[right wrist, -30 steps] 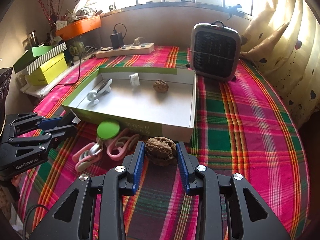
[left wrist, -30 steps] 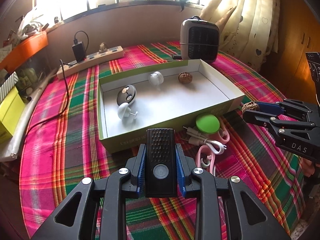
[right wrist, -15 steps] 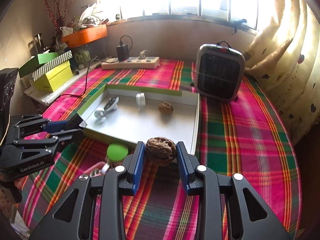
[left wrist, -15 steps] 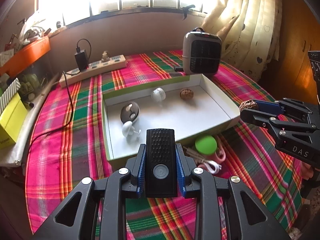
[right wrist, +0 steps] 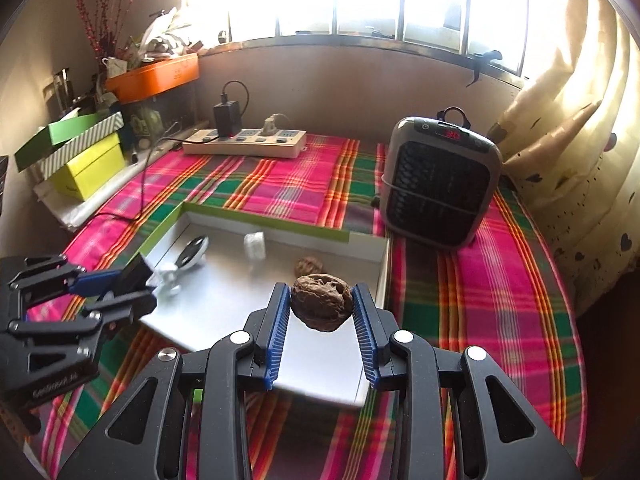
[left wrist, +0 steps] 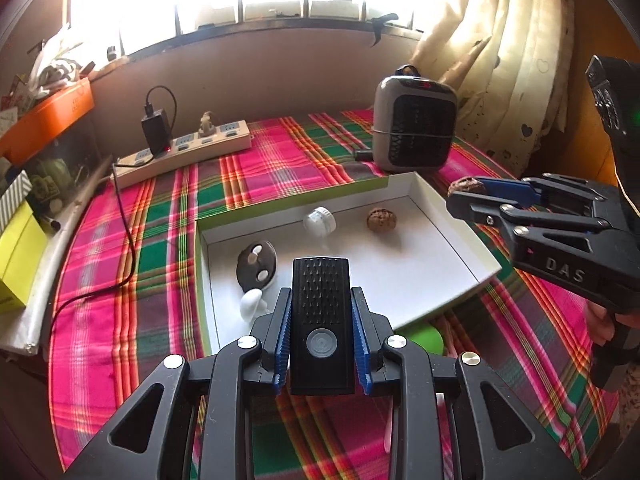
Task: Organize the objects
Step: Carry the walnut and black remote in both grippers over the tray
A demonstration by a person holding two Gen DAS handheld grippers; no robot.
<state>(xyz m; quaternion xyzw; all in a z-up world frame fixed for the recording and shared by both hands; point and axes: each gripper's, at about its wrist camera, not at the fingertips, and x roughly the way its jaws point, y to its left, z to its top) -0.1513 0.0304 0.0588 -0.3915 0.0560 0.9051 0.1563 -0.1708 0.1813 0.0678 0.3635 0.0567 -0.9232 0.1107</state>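
Walnut in right gripper: the walnut (right wrist: 321, 302) is clamped between the blue pads of the right gripper (right wrist: 320, 312), held in the air over the near right part of the box.
Right gripper seen from the left: the right gripper (left wrist: 470, 196) reaches in from the right, the walnut (left wrist: 466, 187) at its tip above the box's right wall.
Black remote: a flat black remote (left wrist: 321, 320) with a round power button and ribbed upper face is pinched between the pads of the left gripper (left wrist: 321, 322), closed onto its two long sides, above the box's near edge.
Box: a shallow box (left wrist: 452, 220) with white inside and green outer walls lies on the plaid-covered desk (left wrist: 132, 320).
Inside the box: a second walnut (left wrist: 382, 219), a white cap-like piece (left wrist: 319, 221), a dark oval key fob (left wrist: 256, 266) with pale buttons, a white hook-shaped piece (left wrist: 252, 304).
Beside the box: a green round object (left wrist: 428, 338) lies on the cloth just outside the near wall, partly hidden by the left gripper.
Behind the box: a grey heater (right wrist: 440, 182) with a red display, a power strip (right wrist: 246, 142) with a black charger plugged in.
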